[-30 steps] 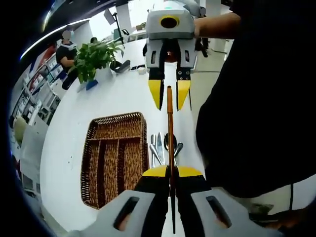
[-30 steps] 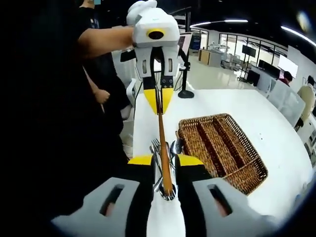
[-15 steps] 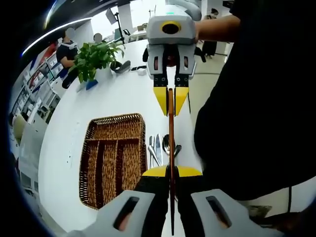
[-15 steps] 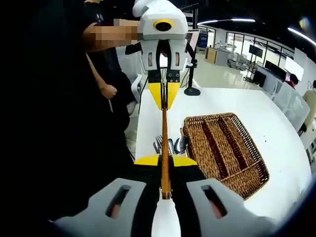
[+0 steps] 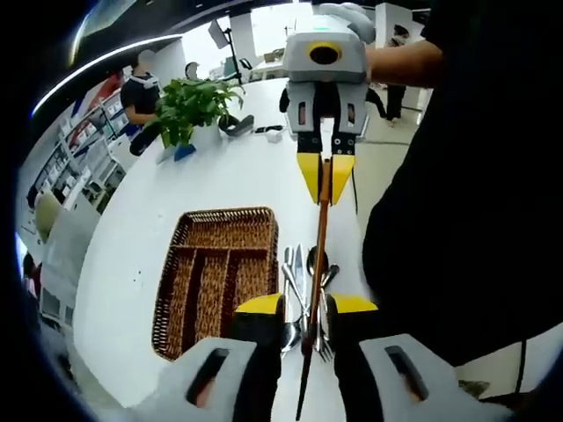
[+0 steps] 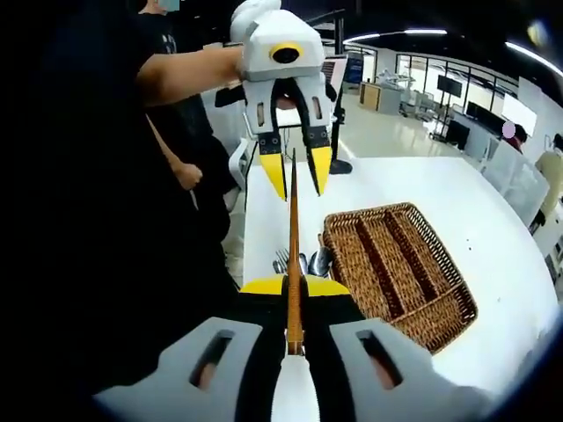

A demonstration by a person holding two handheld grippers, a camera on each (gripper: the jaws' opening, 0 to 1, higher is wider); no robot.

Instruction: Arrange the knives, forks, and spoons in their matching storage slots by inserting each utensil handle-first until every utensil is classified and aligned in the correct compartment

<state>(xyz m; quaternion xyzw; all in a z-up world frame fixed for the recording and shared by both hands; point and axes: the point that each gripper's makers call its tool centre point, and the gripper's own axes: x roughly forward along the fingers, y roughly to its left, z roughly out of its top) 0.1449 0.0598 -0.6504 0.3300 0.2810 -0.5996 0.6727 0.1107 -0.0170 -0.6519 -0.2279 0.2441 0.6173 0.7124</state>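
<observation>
Jaws: the right gripper (image 6: 292, 286) is clamped on a long utensil (image 6: 293, 229) with a brown handle. The left gripper (image 6: 295, 180) faces it with its jaws spread, the utensil's far tip between them and touching neither.
Left gripper view: the left gripper (image 5: 305, 303) has its jaws wide, with the utensil (image 5: 317, 246) running through the gap. The right gripper (image 5: 325, 180) pinches the far end.
Utensil: held in the air above the desk (image 5: 158, 211), roughly level between the two grippers. Whether it is a knife, fork or spoon I cannot tell.
Basket: the wicker basket (image 5: 229, 214) lies flat on the desk with long slots and one cross slot. Every slot I can see is bare, also in the right gripper view (image 6: 400, 209).
Loose cutlery: a small heap of metal pieces (image 5: 299, 272) lies on the desk just beside the basket, under the held utensil. It shows in the right gripper view too (image 6: 303, 262).
Done: judging from the bare slots, nothing has been sorted yet.
Left: the held utensil needs carrying to its slot and sliding in handle-first. Then each piece of the heap needs picking up, classing and aligning.
Stage: very early, probably the first utensil.
</observation>
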